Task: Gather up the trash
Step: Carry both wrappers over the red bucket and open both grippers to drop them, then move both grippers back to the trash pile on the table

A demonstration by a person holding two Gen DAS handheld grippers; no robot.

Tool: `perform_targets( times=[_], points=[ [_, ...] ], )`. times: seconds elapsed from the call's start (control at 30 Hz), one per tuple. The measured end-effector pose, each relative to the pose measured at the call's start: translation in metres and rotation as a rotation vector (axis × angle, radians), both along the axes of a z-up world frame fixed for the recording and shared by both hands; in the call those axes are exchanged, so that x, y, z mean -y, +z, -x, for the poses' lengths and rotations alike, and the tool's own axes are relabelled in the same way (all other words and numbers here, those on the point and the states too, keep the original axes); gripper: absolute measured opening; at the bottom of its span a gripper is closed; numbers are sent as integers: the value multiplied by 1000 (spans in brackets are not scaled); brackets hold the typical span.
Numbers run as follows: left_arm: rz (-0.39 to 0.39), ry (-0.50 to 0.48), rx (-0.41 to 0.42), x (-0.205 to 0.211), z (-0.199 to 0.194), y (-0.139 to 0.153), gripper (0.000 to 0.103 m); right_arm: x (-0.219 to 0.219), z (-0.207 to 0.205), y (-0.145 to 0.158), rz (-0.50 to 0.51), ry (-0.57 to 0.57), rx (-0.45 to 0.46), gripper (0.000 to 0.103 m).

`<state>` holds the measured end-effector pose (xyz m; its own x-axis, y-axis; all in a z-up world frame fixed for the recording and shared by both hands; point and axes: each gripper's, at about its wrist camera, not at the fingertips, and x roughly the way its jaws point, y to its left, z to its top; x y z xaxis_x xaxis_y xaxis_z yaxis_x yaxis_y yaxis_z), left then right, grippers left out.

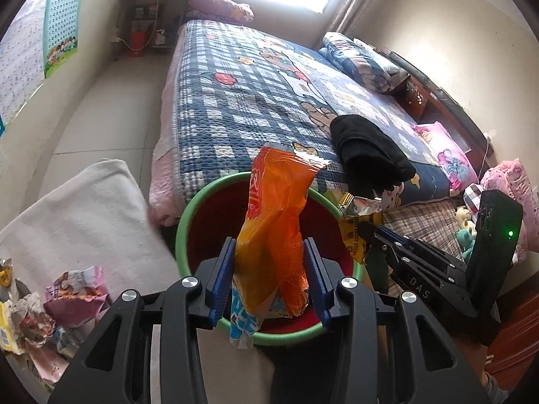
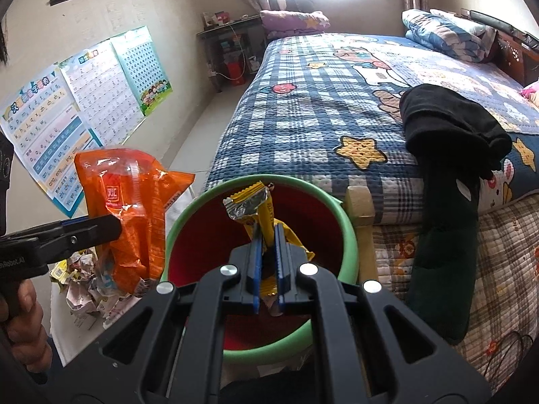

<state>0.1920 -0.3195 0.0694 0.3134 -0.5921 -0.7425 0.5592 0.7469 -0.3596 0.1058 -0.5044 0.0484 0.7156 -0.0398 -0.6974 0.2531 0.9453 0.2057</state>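
Observation:
A red bin with a green rim [image 1: 188,208] [image 2: 348,235] stands on the floor by the bed. My left gripper [image 1: 271,252] holds an orange snack bag [image 1: 273,208] over the bin; its jaws stand fairly wide but press the bag's sides. A blue wrapper [image 1: 242,323] hangs below it. The orange bag also shows in the right wrist view [image 2: 131,208]. My right gripper [image 2: 267,249] is shut on a yellow wrapper [image 2: 252,205] above the bin's opening. It also shows in the left wrist view [image 1: 363,232].
A pile of crumpled wrappers [image 1: 50,306] [image 2: 87,286] lies on a white cloth [image 1: 84,208] left of the bin. The quilted bed [image 1: 269,94] sits behind, with a black garment [image 1: 367,155] [image 2: 448,128] draped over its edge. Posters [image 2: 84,107] hang on the left wall.

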Motion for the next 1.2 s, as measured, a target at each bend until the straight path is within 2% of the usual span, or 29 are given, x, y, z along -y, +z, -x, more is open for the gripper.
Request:
perform_targets(
  times=[0.1,0.2,0.23,0.27,0.3,0.33,0.47,0.57,0.63,0.7,0.83,1.2],
  points=[
    [-5,-2,-6,8,-4,-3,39,5,-4,-2,-6,-1,-1,8],
    [-7,5,-9,12,-8,-5,45,7,-6,-3,-11,-2,-1,11],
    [-10,11,-9,14,-9,-5,57,8,-7,-4,-4,-5,0,22],
    [-8,20,-7,14,-9,-6,64,8,-7,-3,4,-12,5,30],
    [-3,24,-3,12,-9,-5,71,8,-6,-3,6,-17,12,43],
    [-1,29,1,11,-9,-5,75,8,-5,-3,2,-17,14,49],
    [-2,56,-6,3,-12,-7,81,8,-6,-5,-1,-17,9,55],
    [-3,82,-1,-6,-11,-5,87,4,-3,-3,13,-28,9,69],
    [-11,108,12,-14,-10,-4,94,0,-2,-1,30,-35,9,88],
    [-22,131,25,-23,-7,-2,95,-5,-1,0,54,-41,4,98],
    [-52,163,31,-47,-1,-4,95,-18,4,4,73,-34,6,98],
    [-46,278,41,-137,24,1,95,-81,10,15,83,42,23,98]
  ],
)
